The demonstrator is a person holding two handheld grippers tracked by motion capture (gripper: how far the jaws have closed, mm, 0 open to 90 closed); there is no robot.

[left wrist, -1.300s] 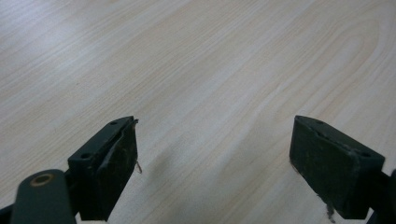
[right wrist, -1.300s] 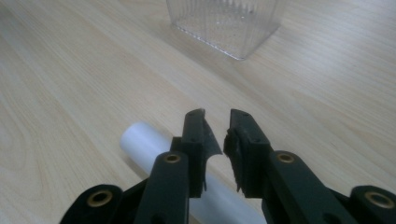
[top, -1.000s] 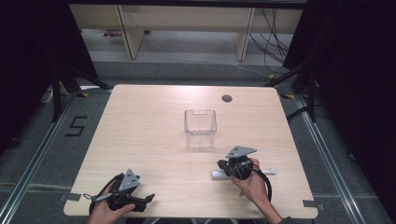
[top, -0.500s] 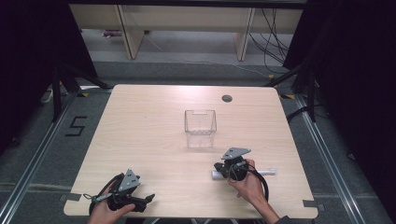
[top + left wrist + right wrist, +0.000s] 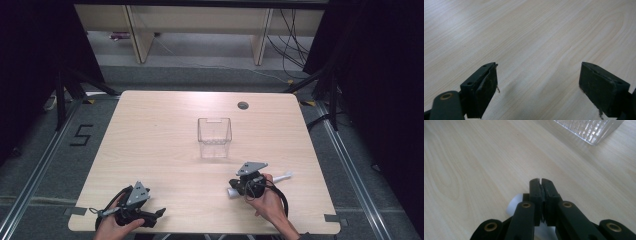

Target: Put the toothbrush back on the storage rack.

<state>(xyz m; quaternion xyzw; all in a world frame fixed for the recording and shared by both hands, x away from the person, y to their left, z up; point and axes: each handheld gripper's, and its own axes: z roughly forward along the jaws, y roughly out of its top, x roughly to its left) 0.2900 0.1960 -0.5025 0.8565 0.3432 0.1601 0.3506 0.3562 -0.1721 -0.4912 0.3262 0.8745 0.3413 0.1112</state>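
Looking down from the high view, we see the right gripper [image 5: 239,186] in the lower right of the frame, lying over a white tube-like object [image 5: 283,176] whose ends poke out at both sides. In the right gripper view its jaws press together, and a pale rounded piece of that object [image 5: 514,203] shows beneath them; whether they pinch it we cannot tell. A clear plastic container [image 5: 214,137] stands mid-frame on the wooden table [image 5: 160,130], apart from both hands. The left gripper [image 5: 152,216] sits at the lower left, its jaws spread wide over bare wood.
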